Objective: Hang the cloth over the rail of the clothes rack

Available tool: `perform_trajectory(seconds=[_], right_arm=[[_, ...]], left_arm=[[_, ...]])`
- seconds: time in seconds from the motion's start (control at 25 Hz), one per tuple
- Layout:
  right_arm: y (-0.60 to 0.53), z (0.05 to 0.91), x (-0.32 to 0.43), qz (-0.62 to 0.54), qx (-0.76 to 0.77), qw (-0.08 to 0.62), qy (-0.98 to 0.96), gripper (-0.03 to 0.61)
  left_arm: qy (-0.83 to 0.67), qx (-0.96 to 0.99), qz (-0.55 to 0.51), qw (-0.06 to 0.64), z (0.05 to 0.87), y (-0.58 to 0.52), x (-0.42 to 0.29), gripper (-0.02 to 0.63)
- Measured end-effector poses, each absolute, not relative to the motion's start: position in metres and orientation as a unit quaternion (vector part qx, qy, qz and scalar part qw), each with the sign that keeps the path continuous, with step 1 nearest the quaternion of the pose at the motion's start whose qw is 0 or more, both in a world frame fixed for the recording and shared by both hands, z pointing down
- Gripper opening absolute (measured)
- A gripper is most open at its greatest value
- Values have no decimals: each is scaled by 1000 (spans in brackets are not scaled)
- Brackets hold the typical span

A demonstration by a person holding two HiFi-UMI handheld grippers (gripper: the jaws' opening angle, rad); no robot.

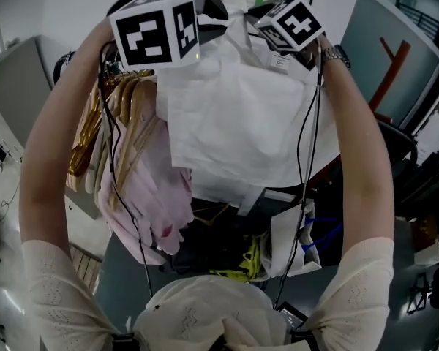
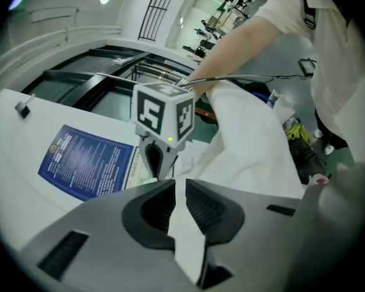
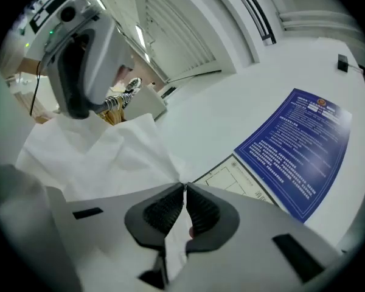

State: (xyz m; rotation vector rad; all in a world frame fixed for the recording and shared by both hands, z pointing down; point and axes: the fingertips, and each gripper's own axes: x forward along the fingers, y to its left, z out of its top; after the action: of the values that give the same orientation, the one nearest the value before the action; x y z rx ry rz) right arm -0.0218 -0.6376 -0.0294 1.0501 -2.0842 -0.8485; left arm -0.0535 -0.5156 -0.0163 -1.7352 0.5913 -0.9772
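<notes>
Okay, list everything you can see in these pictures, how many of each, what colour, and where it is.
white cloth: one, white, held up in front of the person
hangers: several, golden-brown, bunched left of the cloth
pink garment: one, pale pink, hanging under the hangers
blue poster: one, blue, on the white wall
floor-plan sheet: one, white, beside the poster
yellow item: one, yellow, low beneath the cloth; unclear what
cables: two, black, trailing down from the grippers
wristwatch: one, silver, right wrist
left gripper: one, grey, shut on the cloth
right gripper: one, grey, shut on the cloth
arms: two, cream sleeves, raised
</notes>
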Motion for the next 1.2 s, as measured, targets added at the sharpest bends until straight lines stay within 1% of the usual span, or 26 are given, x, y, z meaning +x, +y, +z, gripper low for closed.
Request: perform_trajectory(seconds=[0.16, 0.28, 0.4, 0.52, 0.6, 0.68, 0.84, 0.96, 1.04, 1.2], right_arm=[[-640, -17, -27, -302, 392, 328, -805, 28], [-639, -21, -21, -289, 399, 309, -814, 71], [-628, -35, -14, -289, 406, 280, -821, 72], [-609, -43, -9, -314, 407, 286, -809, 72], [-587, -51, -12, -341, 411, 282, -797, 72], [-559, -63, -13, -368, 440, 260, -777, 72], [-486, -72, -14, -422, 491, 195, -736, 72], [-431, -54, -14, -433, 494, 138, -741, 72], [-405, -38, -5, -421, 508, 102, -745, 72], [-388, 2, 31, -365, 556, 73, -743, 72]], left_arm=[[217, -717, -429, 505, 13, -504, -53, 41], [230, -695, -454, 508, 25, -517, -64, 40], [239, -690, -452, 512, 26, -520, -67, 40], [247, -687, -453, 512, 26, -523, -68, 40], [272, -689, -434, 512, 19, -526, -69, 40], [328, -699, -388, 503, 0, -527, -72, 40], [476, -699, -260, 466, -38, -501, -93, 40], [546, -697, -169, 433, -38, -461, -109, 40], [562, -719, -139, 385, -17, -444, -114, 40], [588, -749, -130, 278, 39, -447, -128, 40]])
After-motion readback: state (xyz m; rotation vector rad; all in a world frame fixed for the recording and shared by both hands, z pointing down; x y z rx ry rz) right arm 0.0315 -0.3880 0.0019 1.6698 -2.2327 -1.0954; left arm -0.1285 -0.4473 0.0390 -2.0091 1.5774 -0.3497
